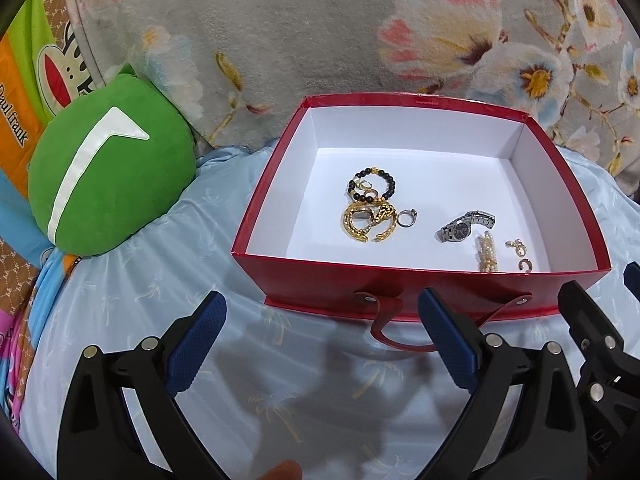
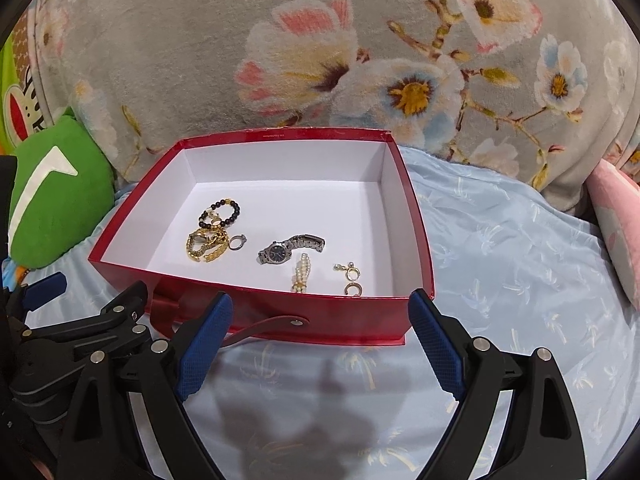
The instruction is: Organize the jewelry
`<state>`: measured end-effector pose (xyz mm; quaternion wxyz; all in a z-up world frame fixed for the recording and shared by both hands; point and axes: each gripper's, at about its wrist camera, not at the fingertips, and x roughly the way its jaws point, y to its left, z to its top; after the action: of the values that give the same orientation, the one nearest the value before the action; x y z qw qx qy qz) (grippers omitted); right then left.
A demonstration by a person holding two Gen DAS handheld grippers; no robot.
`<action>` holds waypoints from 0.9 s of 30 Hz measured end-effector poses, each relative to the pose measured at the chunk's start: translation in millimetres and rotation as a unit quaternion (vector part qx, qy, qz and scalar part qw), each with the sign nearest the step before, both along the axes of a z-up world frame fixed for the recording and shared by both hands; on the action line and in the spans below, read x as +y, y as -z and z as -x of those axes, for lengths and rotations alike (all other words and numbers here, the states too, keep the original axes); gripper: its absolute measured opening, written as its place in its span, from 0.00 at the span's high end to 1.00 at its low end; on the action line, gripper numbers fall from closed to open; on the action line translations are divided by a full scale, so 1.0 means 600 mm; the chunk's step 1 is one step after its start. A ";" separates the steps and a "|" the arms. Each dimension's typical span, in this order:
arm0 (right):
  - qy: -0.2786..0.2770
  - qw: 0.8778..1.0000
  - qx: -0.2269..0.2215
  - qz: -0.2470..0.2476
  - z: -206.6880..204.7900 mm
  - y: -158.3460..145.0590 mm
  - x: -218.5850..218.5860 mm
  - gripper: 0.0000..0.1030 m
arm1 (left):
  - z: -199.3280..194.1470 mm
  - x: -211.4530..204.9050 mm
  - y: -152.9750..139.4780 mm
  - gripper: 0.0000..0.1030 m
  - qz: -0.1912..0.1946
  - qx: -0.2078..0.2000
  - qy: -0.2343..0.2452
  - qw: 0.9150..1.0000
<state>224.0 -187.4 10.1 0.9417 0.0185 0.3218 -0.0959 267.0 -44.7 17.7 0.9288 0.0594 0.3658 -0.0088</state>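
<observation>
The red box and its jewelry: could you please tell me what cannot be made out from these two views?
- Gold chain pile: left wrist view; tangled and small, so the piece count is unclear.
- Pearl piece: right wrist view; its lower end is hidden behind the red box front wall.
- Small earrings: too small to tell their type.
- Box handle strap: partly hidden by the left tool.

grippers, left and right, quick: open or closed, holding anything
left gripper: open, holding nothing, short of the red box.
right gripper: open, holding nothing, also short of the box.
</observation>
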 end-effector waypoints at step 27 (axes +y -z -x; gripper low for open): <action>-0.011 1.000 0.007 -0.004 -0.001 0.015 0.005 0.16 | 0.002 0.003 0.009 0.08 -0.014 0.004 -0.017 1.000</action>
<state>224.3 -184.3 0.9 0.9405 0.0184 0.3287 -0.0841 265.7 -43.0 12.3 0.9264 0.0659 0.3705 0.0121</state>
